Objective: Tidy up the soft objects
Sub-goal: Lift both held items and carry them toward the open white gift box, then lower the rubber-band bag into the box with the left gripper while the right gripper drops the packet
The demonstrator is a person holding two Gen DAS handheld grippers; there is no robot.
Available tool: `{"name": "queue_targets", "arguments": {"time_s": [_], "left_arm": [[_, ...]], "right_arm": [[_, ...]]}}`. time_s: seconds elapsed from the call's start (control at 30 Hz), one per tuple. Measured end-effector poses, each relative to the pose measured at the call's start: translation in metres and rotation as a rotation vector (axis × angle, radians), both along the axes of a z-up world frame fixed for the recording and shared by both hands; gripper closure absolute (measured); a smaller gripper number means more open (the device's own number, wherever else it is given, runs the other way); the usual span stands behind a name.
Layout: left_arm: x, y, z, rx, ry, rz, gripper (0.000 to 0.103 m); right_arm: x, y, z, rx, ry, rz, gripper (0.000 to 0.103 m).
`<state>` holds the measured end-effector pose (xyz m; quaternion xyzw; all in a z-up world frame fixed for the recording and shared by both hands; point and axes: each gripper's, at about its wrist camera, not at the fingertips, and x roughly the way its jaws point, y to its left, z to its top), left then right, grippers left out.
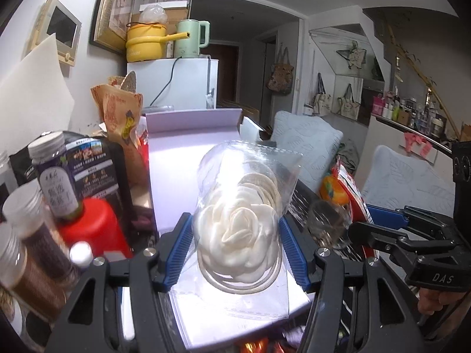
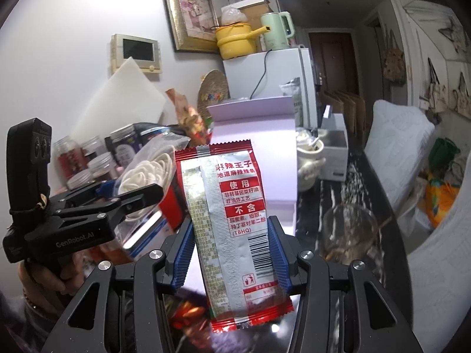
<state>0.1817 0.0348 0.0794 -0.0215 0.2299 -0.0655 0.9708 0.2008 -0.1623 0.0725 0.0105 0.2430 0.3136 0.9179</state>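
Gripping a clear plastic bag (image 1: 241,206) with a white fabric flower and coiled white cord inside, the left gripper (image 1: 235,244) has its blue ribbed pads pressed on both sides of the bag, so it is clamped on it, bag standing up between the fingers. Behind the bag, ahead of the gripper, a pale lilac box (image 1: 176,158) with its flap up. Left of the gripper: a red bottle (image 1: 94,226), several jars with ribbed silver lids (image 1: 20,209), a dark snack pouch (image 1: 97,164). Right of it, a clear glass cup (image 1: 326,223) and the right gripper (image 1: 379,229) coming in from the edge, held by a hand (image 1: 432,301). Far ahead, a white fridge (image 1: 176,82) with a yellow pot (image 1: 147,41) and green kettle (image 1: 191,38) on top. Right wrist view: the right gripper (image 2: 231,253) is clamped on a red and silver snack packet (image 2: 232,223), printed back facing the camera, packet upright and tilted slightly, blue pads tight on both edges. Left of this gripper, the left gripper (image 2: 129,194) with the clear plastic bag (image 2: 147,167) in it, a hand (image 2: 38,279) on its handle. Directly behind the packet stands the pale lilac box (image 2: 253,123). Right of the gripper, the clear glass cup (image 2: 350,235) on a dark marbled tabletop (image 2: 338,194), a white teapot (image 2: 309,158) further ahead.
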Motion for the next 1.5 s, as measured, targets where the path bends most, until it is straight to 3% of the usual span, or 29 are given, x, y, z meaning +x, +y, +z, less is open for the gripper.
{"name": "queue_targets", "arguments": {"time_s": [0.4, 0.83, 1.13, 1.5], "left_arm": [[0.057, 0.008, 0.004, -0.003, -0.039, 0.083, 0.044], [0.121, 0.032, -0.027, -0.006, 0.002, 0.198, 0.044], [0.143, 0.038, -0.044, 0.029, 0.048, 0.229, 0.044], [0.166, 0.025, -0.076, 0.097, 0.177, 0.225, 0.044]], "right_arm": [[0.059, 0.014, 0.005, -0.017, -0.028, -0.051, 0.056], [0.114, 0.045, -0.005, -0.030, -0.013, -0.087, 0.056], [0.148, 0.063, -0.022, -0.063, 0.029, -0.098, 0.056], [0.167, 0.076, -0.057, -0.139, 0.125, -0.102, 0.055]]}}
